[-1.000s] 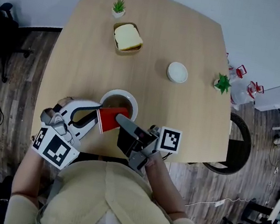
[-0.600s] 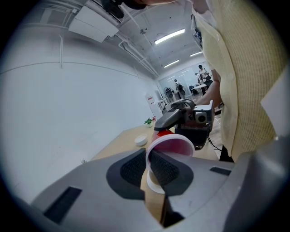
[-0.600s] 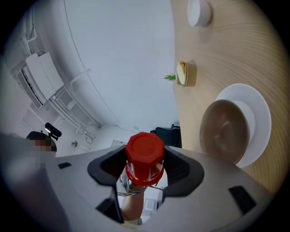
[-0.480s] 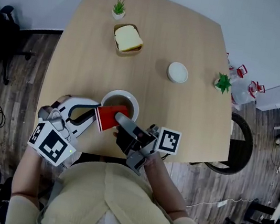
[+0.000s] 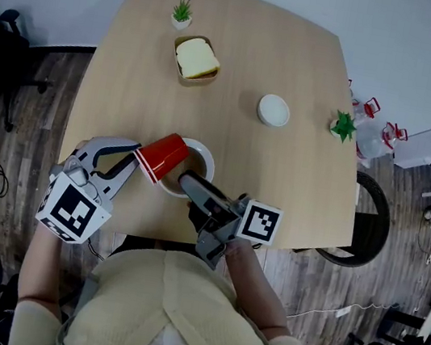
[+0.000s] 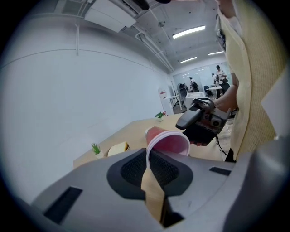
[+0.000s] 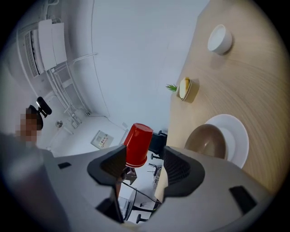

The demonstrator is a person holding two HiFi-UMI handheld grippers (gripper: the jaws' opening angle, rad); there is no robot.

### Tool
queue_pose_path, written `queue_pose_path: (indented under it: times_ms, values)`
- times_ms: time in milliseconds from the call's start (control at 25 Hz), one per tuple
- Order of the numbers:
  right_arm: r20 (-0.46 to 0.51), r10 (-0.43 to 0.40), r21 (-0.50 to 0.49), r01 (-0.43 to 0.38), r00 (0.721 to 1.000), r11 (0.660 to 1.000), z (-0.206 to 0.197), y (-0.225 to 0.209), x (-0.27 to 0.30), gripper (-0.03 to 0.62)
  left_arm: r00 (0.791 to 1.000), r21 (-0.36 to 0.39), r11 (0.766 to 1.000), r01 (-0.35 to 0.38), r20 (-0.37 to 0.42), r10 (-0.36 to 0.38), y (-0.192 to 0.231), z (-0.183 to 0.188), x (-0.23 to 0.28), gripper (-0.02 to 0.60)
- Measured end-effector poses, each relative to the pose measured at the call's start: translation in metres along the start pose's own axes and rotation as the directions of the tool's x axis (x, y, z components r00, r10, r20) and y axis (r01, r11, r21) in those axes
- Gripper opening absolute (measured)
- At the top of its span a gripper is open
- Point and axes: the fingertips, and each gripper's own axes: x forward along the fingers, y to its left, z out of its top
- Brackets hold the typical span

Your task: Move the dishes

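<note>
A red plastic cup (image 5: 162, 157) hangs tilted above the table's near edge. My left gripper (image 5: 131, 165) is shut on its rim, and its jaws have just been closing on that rim. In the left gripper view the cup's mouth (image 6: 166, 142) faces me just past the jaws (image 6: 147, 156). My right gripper (image 5: 191, 183) stands open beside the cup with nothing between its fingers. In the right gripper view the cup (image 7: 138, 144) hangs beyond the open jaws (image 7: 145, 164). A brown bowl (image 5: 192, 158) sits on a white plate (image 5: 208, 165) behind the cup.
A small white bowl (image 5: 273, 111) stands at mid-right of the wooden table (image 5: 134, 72). A sandwich in a brown container (image 5: 197, 59) and a small potted plant (image 5: 182, 12) are at the far end. A second plant (image 5: 341, 128) sits at the right edge.
The left gripper has carried the red cup up and to the left, away from the right gripper's fingers, and tilted it. The right gripper has rolled a little and stayed in place.
</note>
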Motion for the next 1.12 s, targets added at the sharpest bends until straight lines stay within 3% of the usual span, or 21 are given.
queue_pose_path:
  times_ms: [200, 360, 640, 760, 920, 1120]
  values:
    - [-0.019, -0.026, -0.057, 0.025, 0.999, 0.998, -0.004, 0.001, -0.002, 0.241, 0.992, -0.102, 0.994, -0.035, -0.125, 0.023, 0.015, -0.021, 0.003, 0.034]
    - [-0.062, -0.084, -0.171, 0.072, 0.995, 0.983, -0.013, 0.001, 0.003, 0.233, 0.970, -0.166, 0.984, -0.056, -0.243, 0.014, 0.017, -0.040, 0.006, 0.034]
    - [-0.102, -0.129, -0.255, 0.099, 0.986, 0.962, -0.022, -0.005, 0.006, 0.209, 0.922, -0.326, 0.934, -0.148, -0.386, 0.011, 0.029, -0.065, 0.014, 0.034]
    - [-0.130, -0.161, -0.318, 0.113, 0.978, 0.941, -0.028, -0.007, 0.008, 0.201, 0.882, -0.367, 0.920, -0.142, -0.469, -0.051, 0.031, -0.076, 0.020, 0.034]
    - [-0.167, -0.206, -0.411, 0.122, 0.964, 0.903, -0.037, -0.007, 0.012, 0.195, 0.811, -0.427, 0.897, -0.115, -0.562, -0.164, 0.029, -0.093, 0.023, 0.034]
    - [-0.206, -0.238, -0.471, 0.117, 0.949, 0.874, -0.047, -0.009, 0.013, 0.189, 0.712, -0.415, 0.906, -0.084, -0.661, -0.238, 0.034, -0.111, 0.029, 0.034]
